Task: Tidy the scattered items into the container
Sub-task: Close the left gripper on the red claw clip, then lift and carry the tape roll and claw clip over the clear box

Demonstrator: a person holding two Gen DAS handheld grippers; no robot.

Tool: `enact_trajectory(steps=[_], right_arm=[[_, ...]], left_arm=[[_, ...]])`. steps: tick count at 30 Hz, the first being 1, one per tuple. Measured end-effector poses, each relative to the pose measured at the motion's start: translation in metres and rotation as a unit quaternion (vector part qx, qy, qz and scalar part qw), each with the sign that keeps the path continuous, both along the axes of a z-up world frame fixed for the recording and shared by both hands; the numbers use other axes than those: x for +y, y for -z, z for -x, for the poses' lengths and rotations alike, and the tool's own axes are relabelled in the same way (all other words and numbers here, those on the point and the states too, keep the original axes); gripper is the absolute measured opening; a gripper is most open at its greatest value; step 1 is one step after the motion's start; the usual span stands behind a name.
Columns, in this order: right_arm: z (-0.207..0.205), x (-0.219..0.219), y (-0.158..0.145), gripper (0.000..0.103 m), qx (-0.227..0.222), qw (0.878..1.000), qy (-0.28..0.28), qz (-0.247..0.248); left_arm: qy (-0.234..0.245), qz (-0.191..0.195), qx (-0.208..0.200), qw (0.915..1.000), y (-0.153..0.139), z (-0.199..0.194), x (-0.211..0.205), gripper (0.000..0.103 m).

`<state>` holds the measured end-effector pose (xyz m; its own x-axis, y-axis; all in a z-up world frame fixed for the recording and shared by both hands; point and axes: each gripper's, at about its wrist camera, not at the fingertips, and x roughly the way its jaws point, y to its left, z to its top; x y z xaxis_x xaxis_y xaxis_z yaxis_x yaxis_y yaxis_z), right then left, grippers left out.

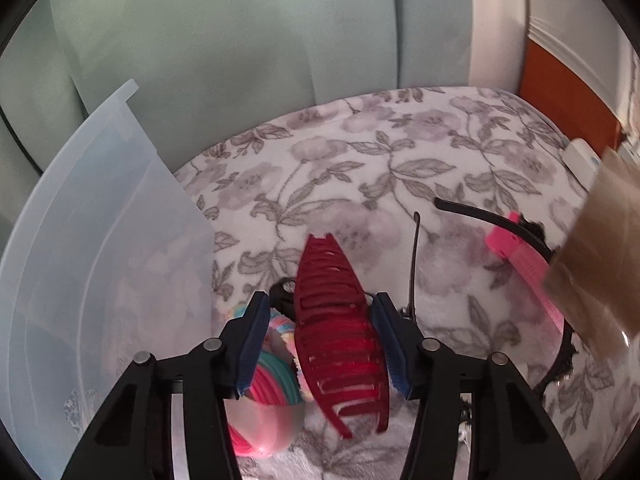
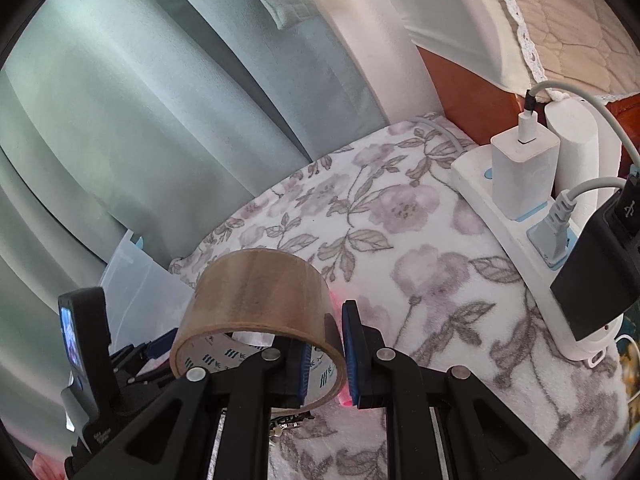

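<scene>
My left gripper (image 1: pixel 318 340) is shut on a dark red claw hair clip (image 1: pixel 336 332), held above the floral blanket beside the translucent plastic container (image 1: pixel 100 240) at the left. My right gripper (image 2: pixel 326 354) is shut on the wall of a brown packing tape roll (image 2: pixel 256 292), one finger inside the ring; the roll also shows at the right in the left wrist view (image 1: pixel 596 264). Below the red clip lie colourful hair ties (image 1: pixel 272 384). A pink comb (image 1: pixel 524 264) and a black headband (image 1: pixel 492 216) lie on the blanket at the right.
A white power strip (image 2: pixel 516 248) with chargers and cables lies along the blanket's right edge. Green curtains (image 2: pixel 140 120) hang behind. The other gripper's body (image 2: pixel 88 344) shows at the lower left of the right wrist view. A thin black hairpin (image 1: pixel 414 256) lies near the clip.
</scene>
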<state>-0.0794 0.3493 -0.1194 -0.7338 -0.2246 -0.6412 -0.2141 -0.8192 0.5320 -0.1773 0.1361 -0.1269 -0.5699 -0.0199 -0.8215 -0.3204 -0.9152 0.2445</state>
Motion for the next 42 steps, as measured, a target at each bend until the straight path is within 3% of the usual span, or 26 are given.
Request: enact_trajectory(steps=[5, 12, 27, 42], right_arm=[[-0.003, 0.001, 0.001, 0.016, 0.0, 1.0, 0.002, 0.004], [-0.008, 0.004, 0.0, 0.016, 0.0, 1.0, 0.006, 0.006], [-0.026, 0.008, -0.017, 0.016, 0.007, 1.0, 0.021, 0.001], [-0.066, -0.001, -0.067, 0.016, 0.047, 0.998, 0.032, -0.017]], left_arm=[[-0.004, 0.003, 0.001, 1.0, 0.002, -0.006, -0.001, 0.054], [-0.004, 0.001, 0.001, 1.0, -0.001, -0.008, 0.001, 0.039], [-0.005, -0.037, -0.008, 0.9993, -0.019, -0.027, -0.001, 0.038], [0.004, -0.083, 0.022, 0.9963, -0.074, -0.069, -0.005, 0.038]])
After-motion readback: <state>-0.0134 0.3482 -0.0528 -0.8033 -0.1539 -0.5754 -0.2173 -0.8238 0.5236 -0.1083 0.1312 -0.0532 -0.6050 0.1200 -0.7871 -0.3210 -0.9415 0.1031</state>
